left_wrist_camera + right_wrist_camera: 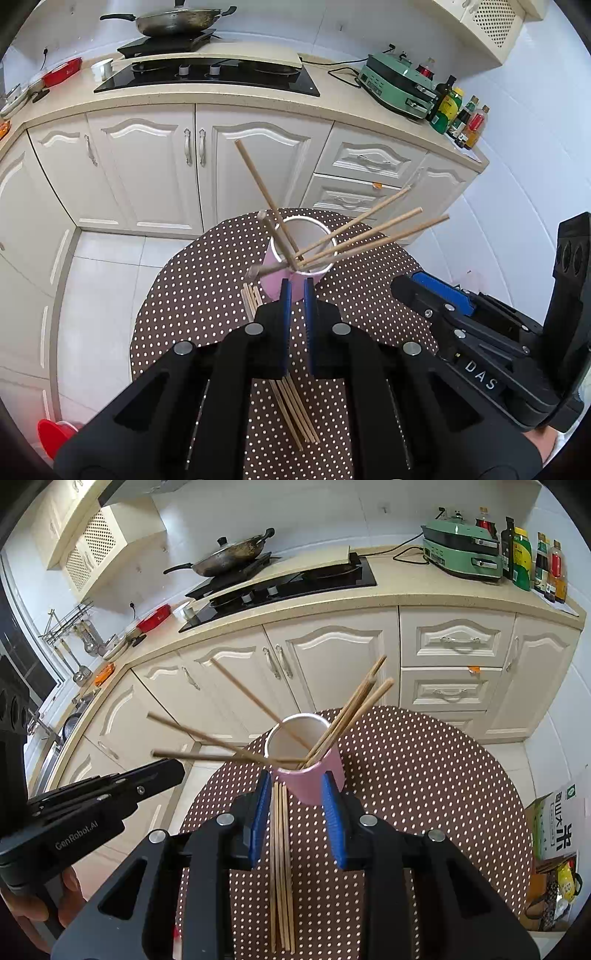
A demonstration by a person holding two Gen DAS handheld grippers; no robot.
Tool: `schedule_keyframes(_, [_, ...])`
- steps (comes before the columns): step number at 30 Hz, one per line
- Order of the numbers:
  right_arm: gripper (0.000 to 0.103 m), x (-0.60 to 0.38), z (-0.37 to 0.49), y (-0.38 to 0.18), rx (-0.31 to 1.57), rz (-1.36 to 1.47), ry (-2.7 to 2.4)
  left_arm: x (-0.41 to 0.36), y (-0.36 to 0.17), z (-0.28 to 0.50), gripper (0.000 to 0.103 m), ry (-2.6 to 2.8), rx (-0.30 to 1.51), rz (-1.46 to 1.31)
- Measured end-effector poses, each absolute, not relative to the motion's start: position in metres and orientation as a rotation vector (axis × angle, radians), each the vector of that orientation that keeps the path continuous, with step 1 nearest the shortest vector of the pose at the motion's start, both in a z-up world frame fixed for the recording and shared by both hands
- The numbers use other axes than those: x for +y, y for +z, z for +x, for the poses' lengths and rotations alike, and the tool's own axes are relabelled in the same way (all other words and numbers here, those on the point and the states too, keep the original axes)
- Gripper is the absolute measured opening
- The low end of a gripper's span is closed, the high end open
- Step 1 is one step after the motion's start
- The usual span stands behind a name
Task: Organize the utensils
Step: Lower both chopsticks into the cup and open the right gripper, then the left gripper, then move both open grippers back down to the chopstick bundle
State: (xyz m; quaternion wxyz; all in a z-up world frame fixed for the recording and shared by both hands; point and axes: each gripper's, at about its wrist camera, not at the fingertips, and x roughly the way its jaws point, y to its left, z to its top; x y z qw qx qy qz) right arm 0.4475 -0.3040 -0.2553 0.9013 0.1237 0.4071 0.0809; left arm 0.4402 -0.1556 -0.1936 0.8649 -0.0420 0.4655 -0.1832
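A pink cup with a white inside stands on the round brown polka-dot table and holds several wooden chopsticks that lean out over its rim. My left gripper hovers just in front of the cup, its blue pads a narrow gap apart with nothing between them. Several loose chopsticks lie on the table under it. In the right wrist view the cup sits just beyond my right gripper, which is open and empty, above the loose chopsticks.
White kitchen cabinets and a counter with a black hob, a wok, a green appliance and bottles stand beyond the table. A red bin is on the floor at left. A box sits right of the table.
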Motion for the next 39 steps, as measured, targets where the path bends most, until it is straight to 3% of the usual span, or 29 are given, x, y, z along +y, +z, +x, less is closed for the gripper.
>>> schedule_keyframes(10, [0.027, -0.286, 0.423, -0.272, 0.895, 0.251, 0.171, -0.128, -0.219, 0.417, 0.011, -0.356, 1.04, -0.132])
schedule_keyframes(12, [0.027, -0.285, 0.42, -0.279, 0.915, 0.253, 0.169, -0.123, -0.226, 0.415, 0.029, -0.345, 1.054, -0.14])
schedule_keyframes(13, [0.027, -0.284, 0.418, -0.283, 0.925, 0.256, 0.168, -0.12, -0.231, 0.412, 0.044, -0.336, 1.06, -0.151])
schedule_keyframes(14, [0.027, -0.283, 0.416, -0.287, 0.933, 0.257, 0.166, -0.117, -0.234, 0.412, 0.049, -0.333, 1.059, -0.157])
schedule_keyframes(39, [0.027, -0.296, 0.44, -0.365, 1.148, 0.275, 0.19, -0.152, -0.377, 0.431, 0.049, -0.275, 1.367, -0.096])
